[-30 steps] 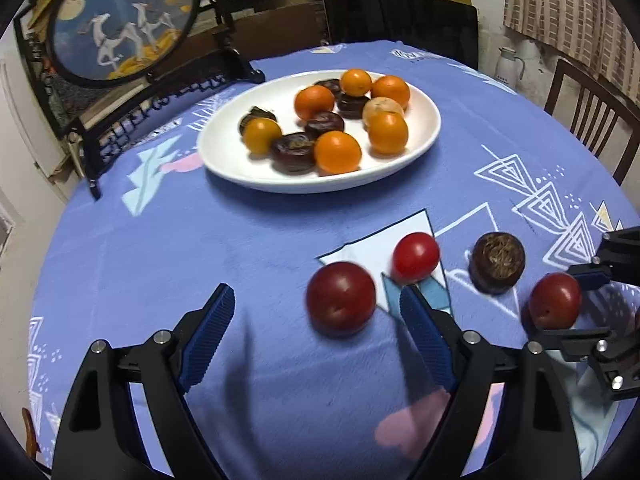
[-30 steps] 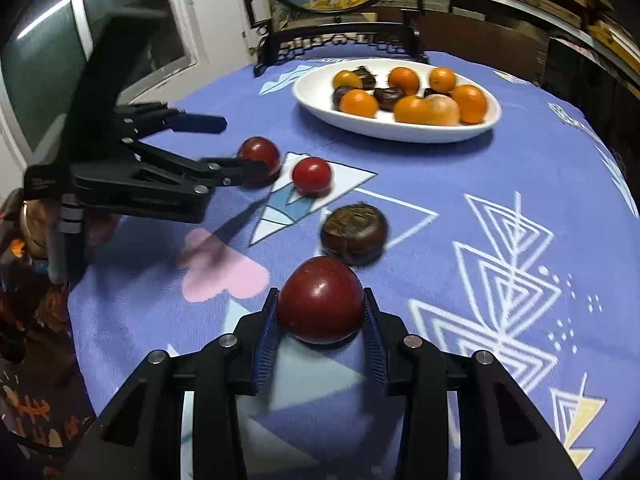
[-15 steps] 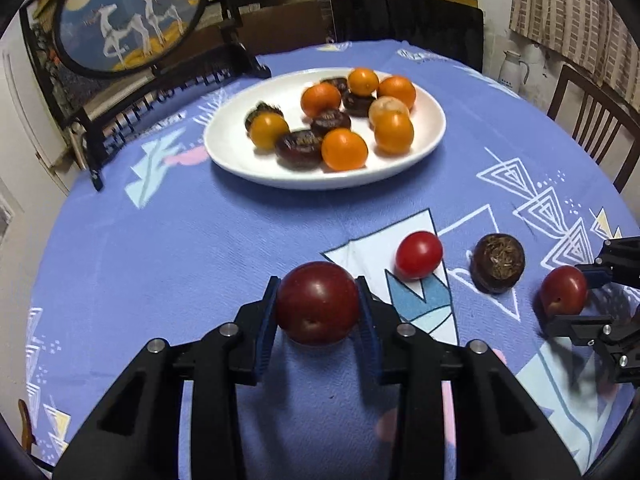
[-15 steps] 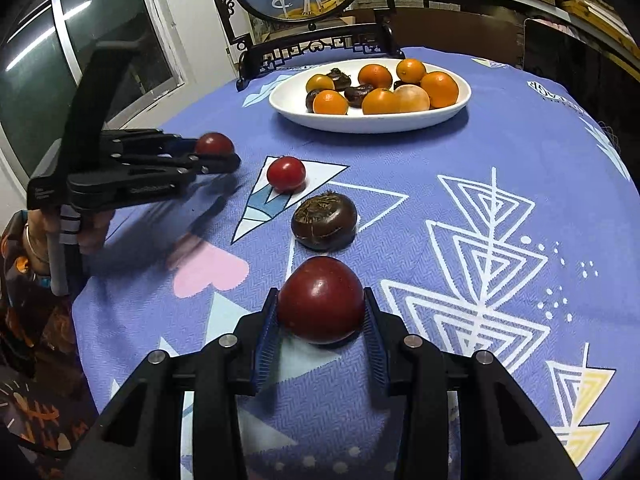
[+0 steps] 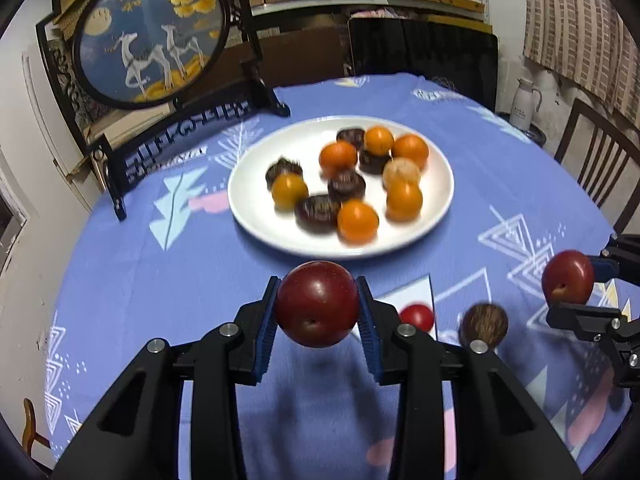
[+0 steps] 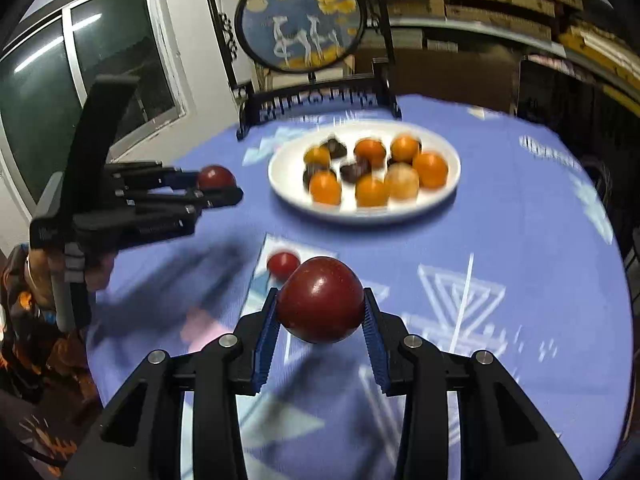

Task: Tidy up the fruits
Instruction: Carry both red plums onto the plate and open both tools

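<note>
Between the left gripper's (image 5: 317, 312) pads a dark red plum (image 5: 316, 304) is clamped; another plum (image 6: 320, 300) is likewise pinched by the right gripper (image 6: 320, 322), ahead of which a white plate (image 6: 448, 184) is seen.

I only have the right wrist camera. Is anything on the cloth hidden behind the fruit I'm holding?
Observer: Yes. The left wrist view shows a brown round fruit on the tablecloth, just right of the small red tomato. The right plum blocks it for you.
Operator: Is the other side's fruit gripped squarely?
Observer: Yes. The left hand-held gripper has a blue pad pressed on each side of the left plum.
</note>
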The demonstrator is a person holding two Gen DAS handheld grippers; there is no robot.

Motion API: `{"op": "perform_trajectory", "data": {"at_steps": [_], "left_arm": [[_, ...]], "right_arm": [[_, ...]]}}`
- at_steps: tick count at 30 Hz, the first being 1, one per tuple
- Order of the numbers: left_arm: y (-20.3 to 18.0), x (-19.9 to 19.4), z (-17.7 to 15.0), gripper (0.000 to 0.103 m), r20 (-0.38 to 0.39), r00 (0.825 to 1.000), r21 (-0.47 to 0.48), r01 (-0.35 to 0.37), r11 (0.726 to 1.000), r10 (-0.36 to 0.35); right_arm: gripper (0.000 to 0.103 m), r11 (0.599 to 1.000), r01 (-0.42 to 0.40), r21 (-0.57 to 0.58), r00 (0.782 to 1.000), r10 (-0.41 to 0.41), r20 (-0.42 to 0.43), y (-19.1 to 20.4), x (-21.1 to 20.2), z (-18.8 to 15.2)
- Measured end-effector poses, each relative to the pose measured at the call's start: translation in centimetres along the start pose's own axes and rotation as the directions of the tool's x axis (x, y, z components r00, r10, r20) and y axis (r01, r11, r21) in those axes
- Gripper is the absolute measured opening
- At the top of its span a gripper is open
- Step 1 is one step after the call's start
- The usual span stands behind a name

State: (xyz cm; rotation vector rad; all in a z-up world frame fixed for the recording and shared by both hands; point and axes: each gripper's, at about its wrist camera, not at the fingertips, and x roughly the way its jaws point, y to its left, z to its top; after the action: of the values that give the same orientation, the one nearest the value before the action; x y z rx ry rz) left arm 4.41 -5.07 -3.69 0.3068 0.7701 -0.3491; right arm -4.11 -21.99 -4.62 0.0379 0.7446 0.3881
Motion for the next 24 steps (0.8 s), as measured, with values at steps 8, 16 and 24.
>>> {"op": "perform_trajectory", "data": {"at_steps": [8,16,24], "left_arm": [[0.3,0.0,3.2,0.036,0.050,0.997,0.010,-0.062,0.998,0.062],[0.4,1.4,4.6,0.036,0.060,0.996,0.014,-0.068,0.998,0.067],[1.0,3.6,5.5,0.036,0.036,0.997,-0.002,-0.072,0.997,0.073]], "right_arm": [[0.040,1.000,0.007,-0.010,0.996,-0.006,0.085,-0.8,-0.5,4.8],[0.040,1.000,-0.009,0.003,0.995,0.009,0.103,-1.4,0.9,6.7],[0.040,0.999,-0.029,0.025,0.992,0.025,0.126,-2.6,2.3,8.5]]}}
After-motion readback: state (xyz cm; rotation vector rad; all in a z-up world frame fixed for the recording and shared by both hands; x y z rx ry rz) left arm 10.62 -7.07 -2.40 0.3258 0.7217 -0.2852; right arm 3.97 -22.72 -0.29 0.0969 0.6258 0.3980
